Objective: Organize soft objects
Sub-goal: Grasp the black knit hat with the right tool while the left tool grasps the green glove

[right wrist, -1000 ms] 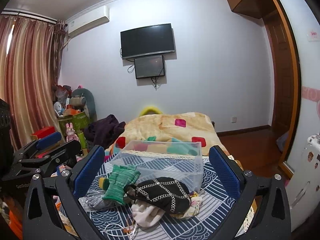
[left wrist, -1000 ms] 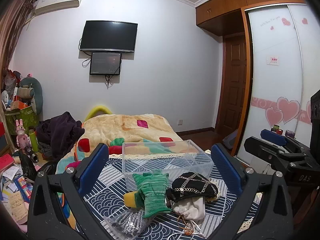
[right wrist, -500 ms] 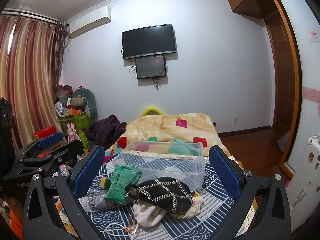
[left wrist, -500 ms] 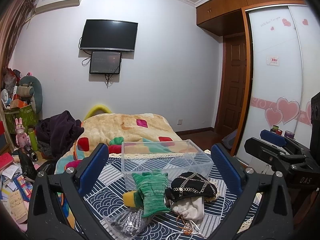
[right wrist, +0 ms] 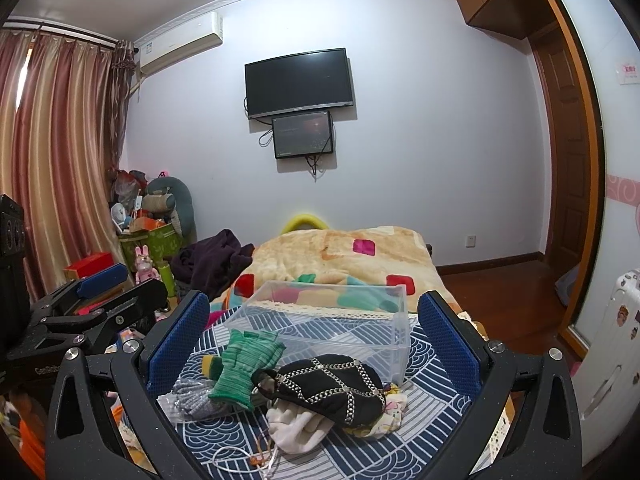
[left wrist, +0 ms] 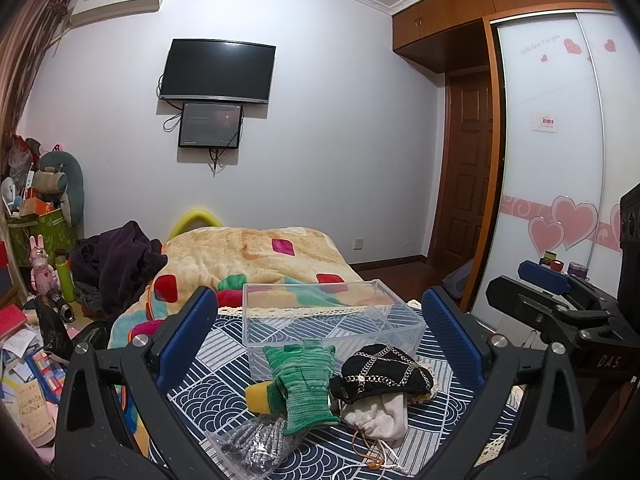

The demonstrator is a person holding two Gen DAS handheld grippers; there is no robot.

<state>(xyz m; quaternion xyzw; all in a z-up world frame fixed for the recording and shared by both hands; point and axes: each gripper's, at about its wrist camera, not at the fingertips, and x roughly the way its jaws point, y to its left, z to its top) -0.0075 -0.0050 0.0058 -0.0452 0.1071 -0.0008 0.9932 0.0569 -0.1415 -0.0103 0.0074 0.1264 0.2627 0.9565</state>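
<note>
Clear bin [left wrist: 332, 320] on patterned cloth [left wrist: 224, 364], empty; nothing sorted yet. In front, touching: black chained pouch [left wrist: 384, 368], green glove [left wrist: 304, 380], white drawstring bag [left wrist: 380, 416], grey bagged item [left wrist: 252, 444]. Left gripper [left wrist: 320, 344] and right gripper [right wrist: 312, 344] wide apart, holding nothing.

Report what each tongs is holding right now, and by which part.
Nothing is held. The left tongs and right tongs are both open above the pile; the green glove lies untouched.
</note>
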